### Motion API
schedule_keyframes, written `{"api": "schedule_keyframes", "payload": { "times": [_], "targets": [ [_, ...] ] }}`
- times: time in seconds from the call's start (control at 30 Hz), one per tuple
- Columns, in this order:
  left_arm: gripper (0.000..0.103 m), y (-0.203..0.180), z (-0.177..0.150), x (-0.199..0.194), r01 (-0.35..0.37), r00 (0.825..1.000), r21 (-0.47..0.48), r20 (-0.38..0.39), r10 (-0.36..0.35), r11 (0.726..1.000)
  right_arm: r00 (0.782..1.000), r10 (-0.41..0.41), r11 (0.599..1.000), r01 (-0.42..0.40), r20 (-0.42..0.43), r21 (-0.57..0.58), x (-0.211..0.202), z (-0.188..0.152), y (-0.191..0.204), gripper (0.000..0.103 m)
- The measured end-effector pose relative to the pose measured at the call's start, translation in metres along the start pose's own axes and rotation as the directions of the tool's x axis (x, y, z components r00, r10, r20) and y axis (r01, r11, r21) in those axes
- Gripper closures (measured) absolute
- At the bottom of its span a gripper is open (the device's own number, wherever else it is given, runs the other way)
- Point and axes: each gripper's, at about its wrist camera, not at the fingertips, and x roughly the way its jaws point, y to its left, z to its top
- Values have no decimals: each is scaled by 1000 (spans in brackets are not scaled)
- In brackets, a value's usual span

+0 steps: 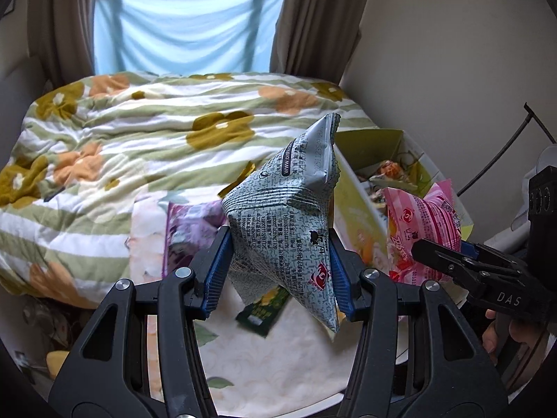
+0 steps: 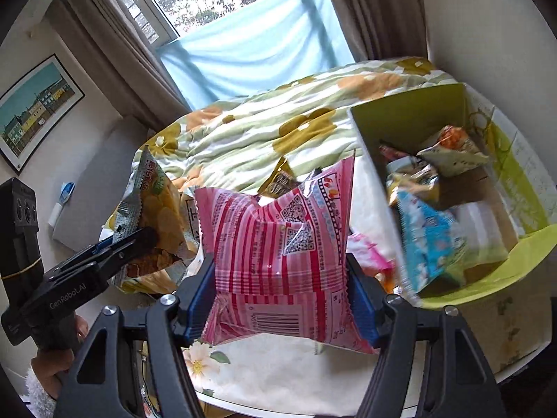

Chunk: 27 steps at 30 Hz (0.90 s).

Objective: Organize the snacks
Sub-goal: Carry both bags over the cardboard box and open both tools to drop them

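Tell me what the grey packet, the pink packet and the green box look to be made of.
Grey packet: thin plastic film, slightly glossy, judging by its sharp creases and serrated sealed edge.
Pink packet: the same kind of printed film, shinier, with glare spots and a zigzag seam.
Green box: probably cardboard with a matte printed face; its walls stand flat and stiff, with straight folded edges.

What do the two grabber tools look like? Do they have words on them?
Both are black plastic with silver bolts and ribbed blue pads. The left gripper says "GenRobot.AI" on its side; the right gripper says "DAS". A fluffy white sleeve shows beside the left one's handle.
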Motion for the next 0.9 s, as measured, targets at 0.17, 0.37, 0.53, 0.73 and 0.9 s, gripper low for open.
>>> {"api": "schedule_keyframes", "payload": {
  "times": [0.17, 0.37, 0.53, 0.73, 0.9],
  "targets": [
    [55, -73, 31, 27, 42, 999, 34, 21, -43, 999, 999, -43, 999, 42, 32, 24, -26, 36, -65, 39],
    [55, -154, 56, 87, 88, 996, 48, -22, -87, 995, 997, -73, 997, 72, 35, 40, -39, 69, -137, 39],
    [54, -203, 60, 141, 96, 991, 45, -96, -92, 994, 997, -80, 996, 79, 17, 51, -43, 86, -184, 39],
    [0, -234, 50, 170, 17, 994, 62, -113, -10, 998, 998, -66, 996, 67, -18, 66, -39, 96, -223, 39],
    [0, -226, 40, 165, -37, 991, 65, -128, 45, 997, 998, -39, 996, 42, -45, 77, -30, 99, -235, 39]
  ]
}}
